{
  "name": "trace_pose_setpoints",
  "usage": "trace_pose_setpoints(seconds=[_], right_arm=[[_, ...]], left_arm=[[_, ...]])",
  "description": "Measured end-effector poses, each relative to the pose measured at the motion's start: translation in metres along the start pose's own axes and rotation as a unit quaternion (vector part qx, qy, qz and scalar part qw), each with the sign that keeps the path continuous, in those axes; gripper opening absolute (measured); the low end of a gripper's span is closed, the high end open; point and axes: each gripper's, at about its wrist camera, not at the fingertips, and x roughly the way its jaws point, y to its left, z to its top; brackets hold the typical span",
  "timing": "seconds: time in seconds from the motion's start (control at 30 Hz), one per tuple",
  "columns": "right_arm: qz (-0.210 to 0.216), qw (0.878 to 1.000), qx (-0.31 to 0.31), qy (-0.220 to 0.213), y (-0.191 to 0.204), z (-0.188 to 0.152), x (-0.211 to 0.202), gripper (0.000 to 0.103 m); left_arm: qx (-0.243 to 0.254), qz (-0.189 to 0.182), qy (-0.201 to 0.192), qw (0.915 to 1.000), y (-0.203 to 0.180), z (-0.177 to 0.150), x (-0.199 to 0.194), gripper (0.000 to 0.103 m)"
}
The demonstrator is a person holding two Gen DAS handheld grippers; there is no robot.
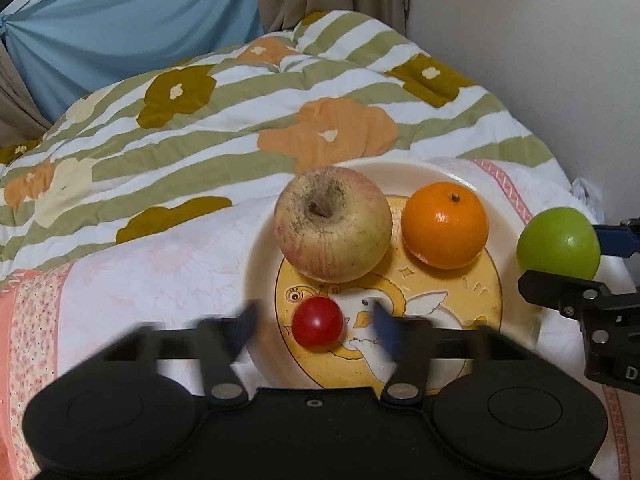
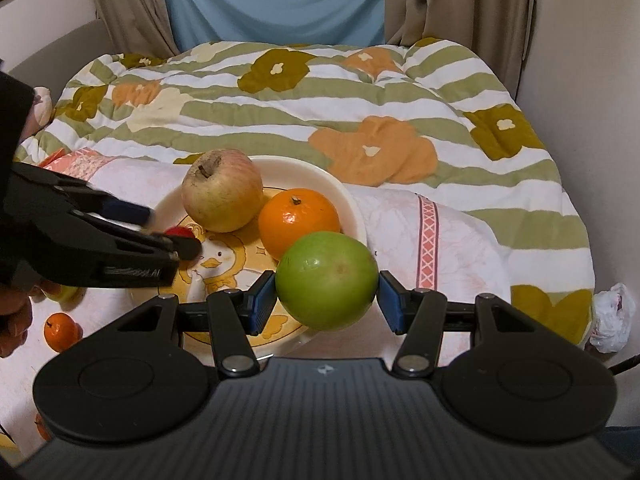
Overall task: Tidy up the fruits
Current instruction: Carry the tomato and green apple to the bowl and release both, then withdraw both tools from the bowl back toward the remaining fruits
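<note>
Green fruit (image 2: 326, 280) beside plate rim (image 2: 352, 204)

Floral striped quilt (image 2: 304, 120), blue cloth (image 2: 276, 0) (between beige curtains (image 2: 452, 4)), crumpled white bag (image 2: 610, 318)

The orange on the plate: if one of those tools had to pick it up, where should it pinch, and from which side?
Probably across the orange's widest middle, coming down from above and the near side. Its stem faces up, so the round flanks are exposed. The apple sits close on one flank and the plate rim curves behind, leaving the top clearest.
</note>
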Motion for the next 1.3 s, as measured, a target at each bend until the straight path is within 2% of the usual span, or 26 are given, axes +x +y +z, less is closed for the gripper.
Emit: trace_pose_setpoints(seconds=[0.03, 0.2, 0.33, 0.47, 0.63, 1.03, 1.07, 1.1, 1.13, 1.17, 1.3], right_arm=[[0.0, 1.0, -0.002, 0.0, -0.001, 0.0, -0.001, 0.069], [0.0, 1.0, -0.01, 0.0, -0.003, 0.001, -0.002, 0.069], [0.01, 1.0, -0.013, 0.003, -0.001, 0.002, 0.0, 0.069], [0.019, 1.0, -0.019, 0.006, 0.005, 0.005, 0.005, 0.069], [0.032, 0.999, -0.042, 0.015, 0.019, 0.006, 0.016, 0.069], [0.044, 0.997, -0.066, 0.023, 0.038, -0.003, 0.03, 0.07], [0.045, 0.996, -0.069, 0.014, 0.04, -0.004, 0.027, 0.071], [0.043, 0.996, -0.073, 0.003, 0.041, -0.003, 0.024, 0.081], [0.037, 0.996, -0.078, -0.005, 0.043, -0.003, 0.021, 0.097], [0.03, 0.996, -0.082, -0.012, 0.044, -0.003, 0.018, 0.103], [0.017, 0.996, -0.087, -0.026, 0.045, -0.004, 0.011, 0.103]], left_arm=[[-0.002, 0.0, -0.006, 1.0, 0.001, 0.0, -0.004, 0.086], [-0.007, 0.003, -0.008, 0.9999, 0.01, -0.002, -0.018, 0.086], [-0.016, 0.011, -0.012, 0.9997, 0.016, -0.007, -0.029, 0.094], [-0.026, 0.017, -0.016, 0.9994, 0.019, -0.013, -0.036, 0.096], [-0.027, 0.038, -0.012, 0.9989, 0.022, -0.019, -0.04, 0.099], [-0.025, 0.057, -0.007, 0.998, 0.029, -0.034, -0.043, 0.1], [-0.025, 0.058, -0.007, 0.998, 0.029, -0.034, -0.043, 0.1], [-0.026, 0.058, -0.007, 0.9979, 0.029, -0.035, -0.043, 0.1], [-0.026, 0.059, -0.006, 0.9979, 0.029, -0.036, -0.044, 0.1], [-0.027, 0.059, -0.005, 0.9979, 0.029, -0.037, -0.045, 0.1], [-0.034, 0.062, -0.006, 0.9975, 0.031, -0.039, -0.052, 0.1]])
